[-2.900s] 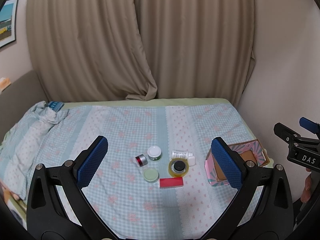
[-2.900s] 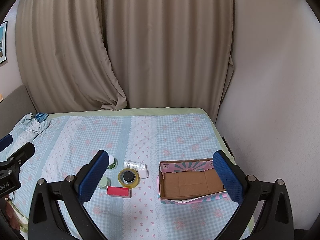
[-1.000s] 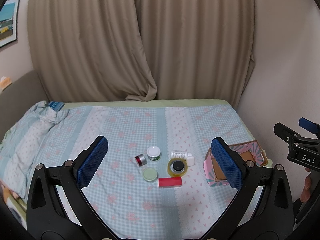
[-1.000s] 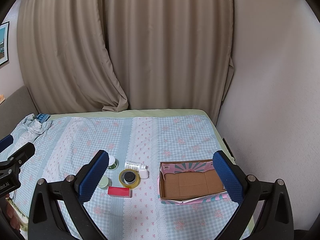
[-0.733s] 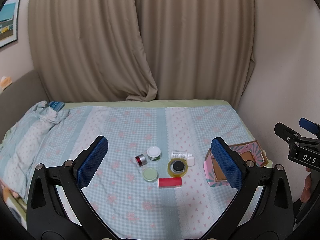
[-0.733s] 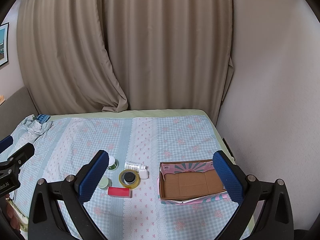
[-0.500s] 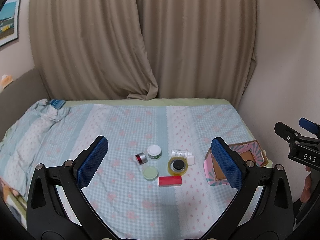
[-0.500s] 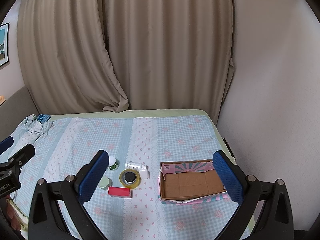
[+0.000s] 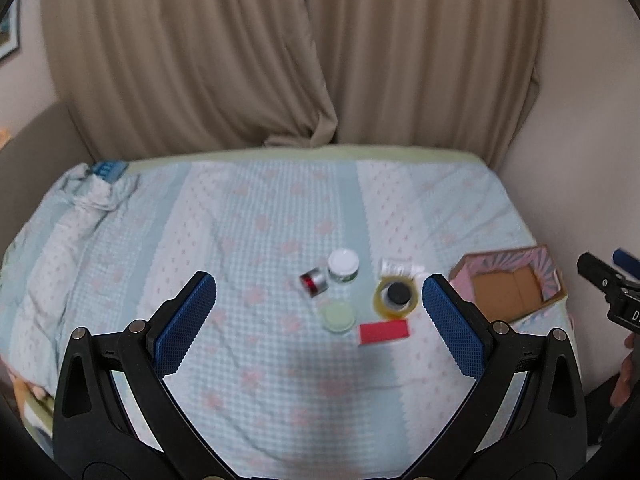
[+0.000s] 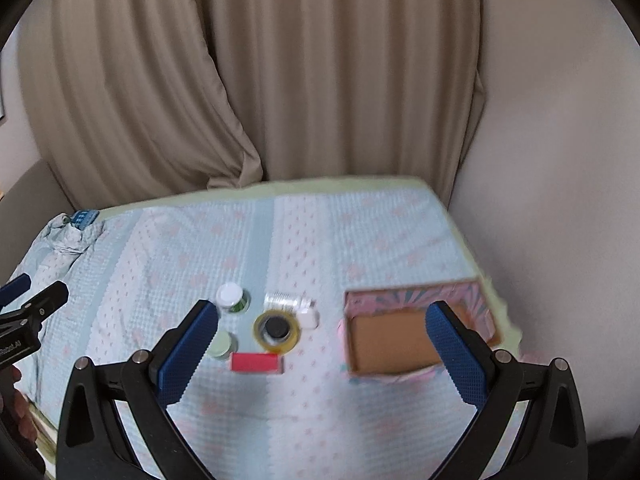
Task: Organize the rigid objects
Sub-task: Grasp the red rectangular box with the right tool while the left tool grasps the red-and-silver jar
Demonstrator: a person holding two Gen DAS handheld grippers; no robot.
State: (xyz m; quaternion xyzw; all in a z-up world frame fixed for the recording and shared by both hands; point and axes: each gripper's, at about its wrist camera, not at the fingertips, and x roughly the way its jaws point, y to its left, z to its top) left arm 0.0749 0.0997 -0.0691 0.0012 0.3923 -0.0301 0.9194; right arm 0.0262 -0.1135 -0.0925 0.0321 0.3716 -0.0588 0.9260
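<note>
A cluster of small objects lies mid-bed: a red block (image 9: 384, 331), a yellow tape roll (image 9: 396, 297) with a black cap inside, a pale green lid (image 9: 338, 315), a white-lidded jar (image 9: 343, 265), a small silver and red can (image 9: 314, 281) and a clear bottle (image 9: 396, 267). An open pink cardboard box (image 10: 416, 334) sits to their right. My left gripper (image 9: 316, 316) is open and empty, above and short of the cluster. My right gripper (image 10: 320, 344) is open and empty, held above the red block (image 10: 256, 362) and the box.
The bed has a light blue checked cover (image 9: 248, 240), bunched at the far left (image 9: 88, 196). Beige curtains (image 9: 304, 60) hang behind it and a white wall (image 10: 552, 200) stands close on the right. The bed's right edge runs just past the box.
Both grippers have moved forward and down toward the bed, so the objects and box look larger. The view is blurred by motion. Nothing has been picked up.
</note>
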